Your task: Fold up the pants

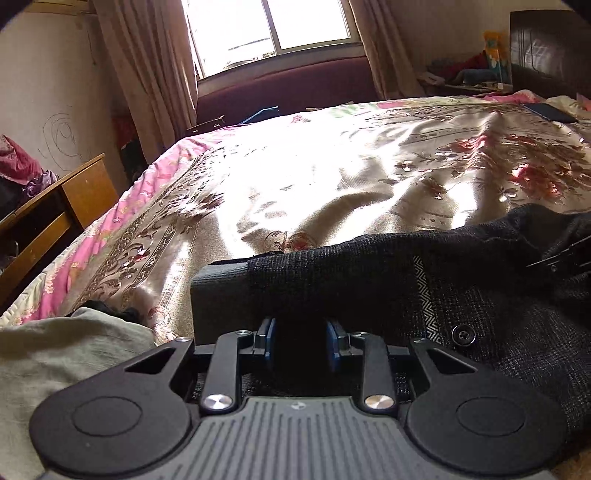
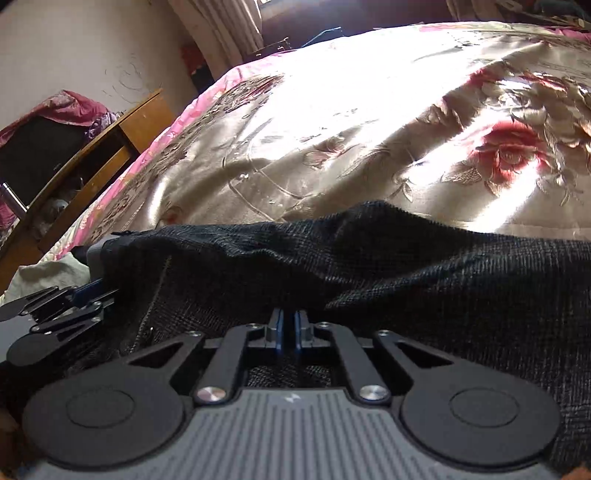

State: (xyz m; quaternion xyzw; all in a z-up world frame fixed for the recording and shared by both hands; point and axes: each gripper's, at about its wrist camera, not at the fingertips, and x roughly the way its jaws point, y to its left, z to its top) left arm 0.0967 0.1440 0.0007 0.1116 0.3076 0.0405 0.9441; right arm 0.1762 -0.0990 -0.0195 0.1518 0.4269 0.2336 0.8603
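Dark checked pants point(image 1: 406, 280) lie bunched across the near part of a floral bedspread point(image 1: 314, 184), with a button point(image 1: 463, 335) and a zigzag lining showing. My left gripper point(image 1: 301, 332) is shut on a thick bunch of the waistband; its blue pads point(image 1: 267, 343) stand apart with dark cloth filling the gap, and its fingertips are hidden under the fabric. In the right wrist view the pants point(image 2: 406, 266) drape over my right gripper point(image 2: 289, 325), whose pads sit nearly together on a thin fold. The left gripper point(image 2: 85, 295) shows at the left, the right gripper point(image 1: 565, 254) at the far right.
A pale green cloth point(image 1: 55, 354) lies at the near left of the bed. A wooden desk point(image 1: 55, 206) stands beside the bed's left edge. The sunlit bedspread point(image 2: 332, 129) stretches ahead towards a window point(image 1: 269, 29). A flat dark object point(image 1: 546, 112) lies far right.
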